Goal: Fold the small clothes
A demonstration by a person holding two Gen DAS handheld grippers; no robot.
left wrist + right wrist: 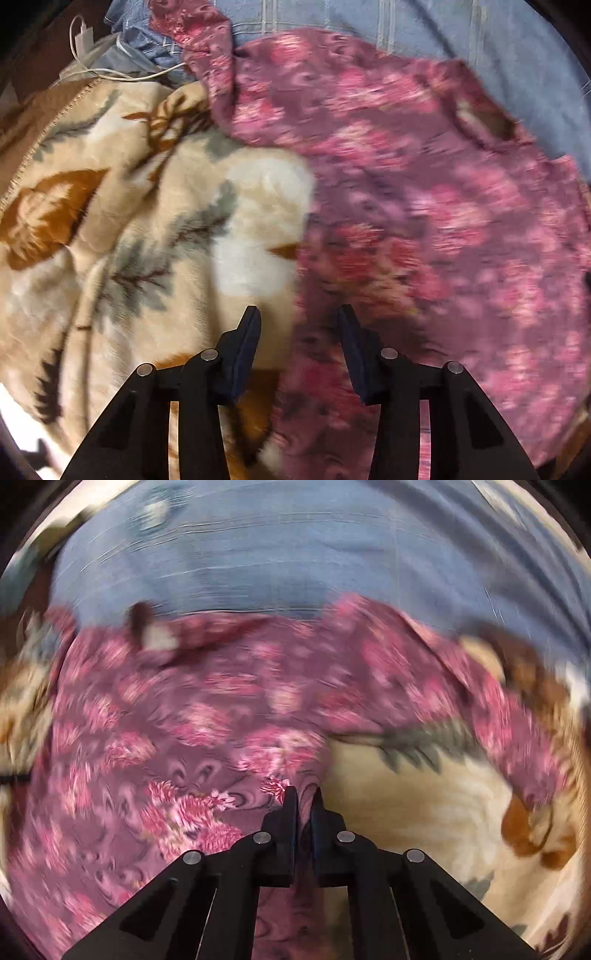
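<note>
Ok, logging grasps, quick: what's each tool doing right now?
Left tool: open, holding nothing.
Right tool: closed on the pink floral fabric garment.

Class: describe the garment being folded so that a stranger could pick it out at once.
On the bed, a blue checked sheet meets a cream plush blanket with brown leaves. Across both lies the mauve garment with pink floral print: thin, the only pink cloth.

Black jaws [299,314] — silver pivot screws
</note>
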